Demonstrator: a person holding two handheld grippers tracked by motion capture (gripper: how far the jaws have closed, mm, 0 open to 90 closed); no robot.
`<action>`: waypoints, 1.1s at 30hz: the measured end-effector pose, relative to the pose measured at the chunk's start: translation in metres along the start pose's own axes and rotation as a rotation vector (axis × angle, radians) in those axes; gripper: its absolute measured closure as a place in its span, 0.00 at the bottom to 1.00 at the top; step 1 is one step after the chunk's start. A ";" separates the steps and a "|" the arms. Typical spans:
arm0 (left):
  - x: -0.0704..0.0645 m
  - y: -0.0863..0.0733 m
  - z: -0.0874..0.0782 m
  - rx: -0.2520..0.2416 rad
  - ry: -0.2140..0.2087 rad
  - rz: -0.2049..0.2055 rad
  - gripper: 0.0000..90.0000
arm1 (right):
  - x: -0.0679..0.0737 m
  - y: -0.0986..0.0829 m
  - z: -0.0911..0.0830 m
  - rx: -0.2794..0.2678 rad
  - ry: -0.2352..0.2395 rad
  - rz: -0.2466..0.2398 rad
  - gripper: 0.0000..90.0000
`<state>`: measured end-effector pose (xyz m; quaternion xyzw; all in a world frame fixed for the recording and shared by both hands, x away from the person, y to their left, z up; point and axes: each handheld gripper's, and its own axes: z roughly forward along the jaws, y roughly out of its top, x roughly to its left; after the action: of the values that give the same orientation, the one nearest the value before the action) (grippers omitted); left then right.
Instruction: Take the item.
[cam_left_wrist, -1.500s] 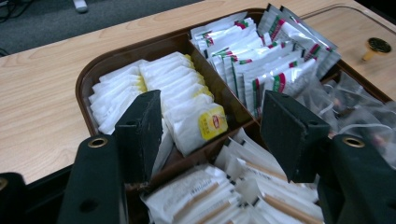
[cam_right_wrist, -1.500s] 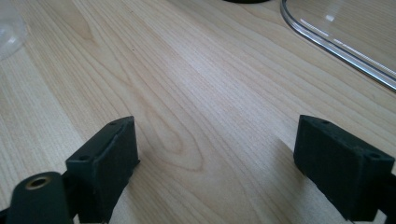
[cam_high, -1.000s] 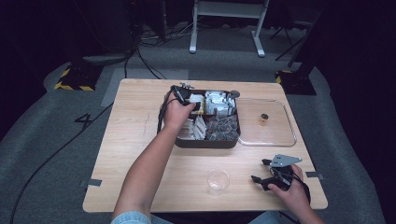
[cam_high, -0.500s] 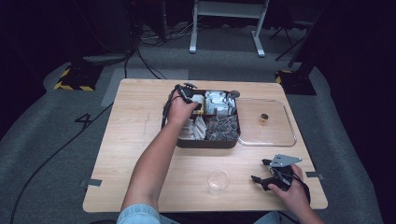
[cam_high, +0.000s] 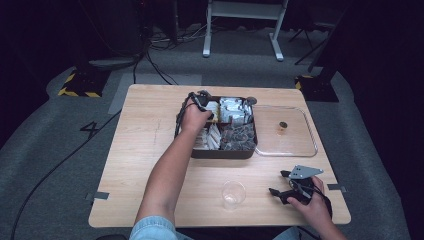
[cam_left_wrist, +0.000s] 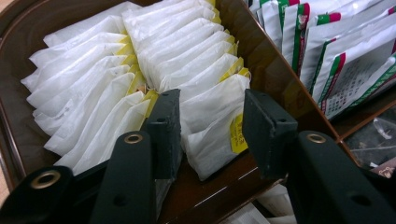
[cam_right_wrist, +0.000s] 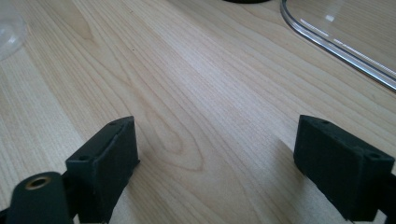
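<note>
1. A wooden table (cam_high: 145, 165) holds a dark divided box (cam_high: 222, 152) at its far middle, with a clear lid (cam_high: 300, 150) lying flat just to the box's right
2. A small dark knob (cam_high: 282, 126) sits on the lid
3. A clear cup (cam_high: 233, 193) stands upright on the near part of the table, between the two arms
4. The left gripper (cam_left_wrist: 208, 123) is held over the box's left compartment, jaws partly apart, one on each side of the nearest teabag (cam_left_wrist: 212, 126)
5. Whether the jaws touch that teabag cannot be told; it is not yet squeezed
6. The teabags are white with yellow tags and stand packed in two rows in that compartment
7. In the compartment beyond the divider stand white sachets (cam_left_wrist: 327, 51) with red and green edges
8. In the high view the left hand (cam_high: 192, 117) reaches over the box's far left corner, and dark packets (cam_high: 239, 136) fill the near right compartment
9. The right gripper (cam_right_wrist: 215, 168) rests low over bare table near the right front corner, jaws wide apart with nothing between them
10. In the right gripper view the lid's rim runs across the upper right and the cup's edge shows at upper left
11. The right hand (cam_high: 312, 200) holds its gripper well apart from the box
</note>
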<state>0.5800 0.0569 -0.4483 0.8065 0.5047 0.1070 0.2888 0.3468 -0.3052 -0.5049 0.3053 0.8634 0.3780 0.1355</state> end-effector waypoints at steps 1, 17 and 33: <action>0.000 0.000 0.000 0.000 0.006 0.005 0.65 | 0.000 0.000 0.000 0.000 0.000 0.000 0.15; -0.008 -0.001 0.002 0.079 -0.010 0.107 0.98 | 0.000 0.000 0.000 0.000 0.000 0.000 0.15; -0.007 0.012 -0.032 -0.028 0.004 0.189 1.00 | 0.000 0.000 0.000 0.000 -0.001 -0.001 0.15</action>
<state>0.5705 0.0582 -0.4144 0.8461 0.4256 0.1422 0.2875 0.3469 -0.3052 -0.5049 0.3051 0.8635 0.3780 0.1361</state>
